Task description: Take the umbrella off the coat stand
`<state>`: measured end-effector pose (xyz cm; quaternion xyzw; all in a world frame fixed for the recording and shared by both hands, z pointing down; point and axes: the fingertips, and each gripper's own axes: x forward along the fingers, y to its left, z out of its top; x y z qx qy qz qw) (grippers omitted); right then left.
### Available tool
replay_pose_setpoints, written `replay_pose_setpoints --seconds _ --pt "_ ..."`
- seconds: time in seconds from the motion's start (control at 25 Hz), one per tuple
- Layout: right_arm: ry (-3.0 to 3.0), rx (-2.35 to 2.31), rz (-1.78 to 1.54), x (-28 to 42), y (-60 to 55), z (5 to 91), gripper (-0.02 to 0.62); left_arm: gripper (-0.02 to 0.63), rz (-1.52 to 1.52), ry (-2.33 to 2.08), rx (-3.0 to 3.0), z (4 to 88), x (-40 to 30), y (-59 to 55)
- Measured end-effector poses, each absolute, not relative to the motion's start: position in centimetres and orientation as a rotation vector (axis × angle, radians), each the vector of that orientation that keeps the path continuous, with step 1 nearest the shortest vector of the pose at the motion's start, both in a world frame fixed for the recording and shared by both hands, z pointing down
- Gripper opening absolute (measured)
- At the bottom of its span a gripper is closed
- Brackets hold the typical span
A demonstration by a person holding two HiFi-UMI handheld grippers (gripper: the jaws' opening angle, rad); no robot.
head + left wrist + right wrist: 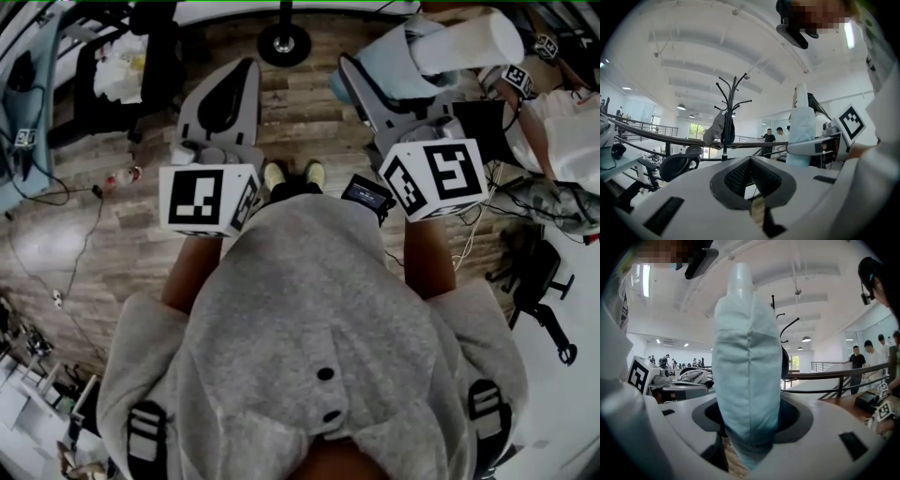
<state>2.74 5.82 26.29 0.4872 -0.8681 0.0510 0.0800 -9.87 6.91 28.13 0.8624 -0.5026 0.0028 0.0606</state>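
Observation:
A folded light-blue umbrella [747,371] with a white end stands upright between the jaws of my right gripper [749,416], which is shut on it. In the head view the umbrella [441,47] sticks out to the right of that gripper [398,94]. The left gripper view shows the umbrella [801,129] at the right. My left gripper [751,161] is shut with nothing in it, and sits left of the right one [220,103]. The black coat stand [727,112] is ahead with a grey cap and a dark thing hanging on it. Its round base [284,39] is on the wood floor.
A black office chair [677,165] and a curved railing [656,136] lie ahead on the left. Several people [772,137] stand far back. Another person [562,127] and a black chair [539,272] are close on my right. Cables [56,244] lie on the floor at the left.

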Motion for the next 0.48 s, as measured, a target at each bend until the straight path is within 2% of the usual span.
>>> replay_pose_setpoints --seconds 0.48 --pt "-2.586 1.471 0.163 6.2 6.4 27.3 0.268 0.014 0.065 -1.513 2.629 28.7 -6.7 7.0"
